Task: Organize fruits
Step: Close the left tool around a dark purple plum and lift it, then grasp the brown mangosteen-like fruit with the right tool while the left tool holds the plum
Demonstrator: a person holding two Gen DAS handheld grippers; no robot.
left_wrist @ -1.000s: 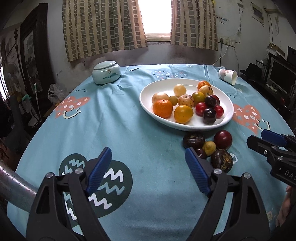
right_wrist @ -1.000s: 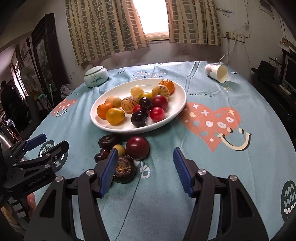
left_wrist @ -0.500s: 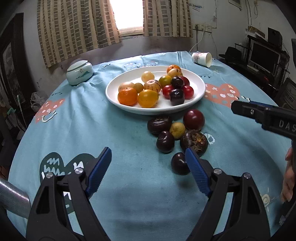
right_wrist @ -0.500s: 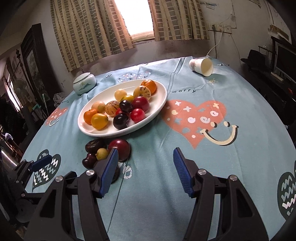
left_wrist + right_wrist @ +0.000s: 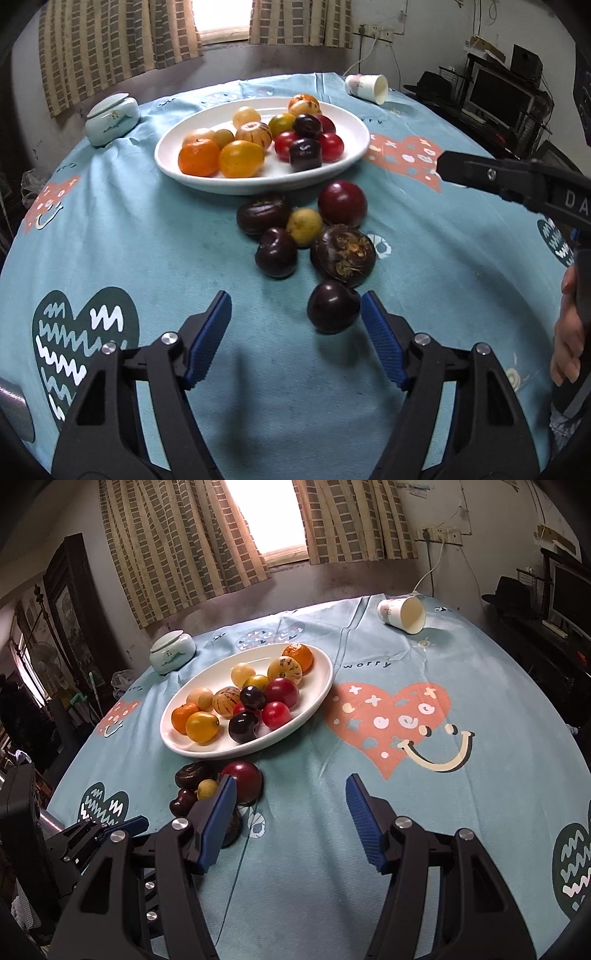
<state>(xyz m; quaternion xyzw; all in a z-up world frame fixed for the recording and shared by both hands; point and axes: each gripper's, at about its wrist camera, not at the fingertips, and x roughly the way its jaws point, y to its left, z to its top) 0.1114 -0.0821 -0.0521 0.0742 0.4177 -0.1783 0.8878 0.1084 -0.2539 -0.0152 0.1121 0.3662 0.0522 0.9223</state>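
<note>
Blue tablecloth (image 5: 147,240), mid-frame: 6 loose fruits await my 2 unclenched, empty grippers — left gripper (image 5: 295,314), right gripper (image 5: 288,805); white plate (image 5: 354,122) above holds the rest.

Soft matt cloth tablecloth (image 5: 147,236) with printed hearts, shiny smooth white plate (image 5: 354,147), glossy dark plum (image 5: 333,306), rough bumpy brown fruit (image 5: 343,254) at its 12 o'clock, paper cup (image 5: 367,86), ridged blue pads (image 5: 380,336), matt black plastic left gripper (image 5: 295,332)
</note>
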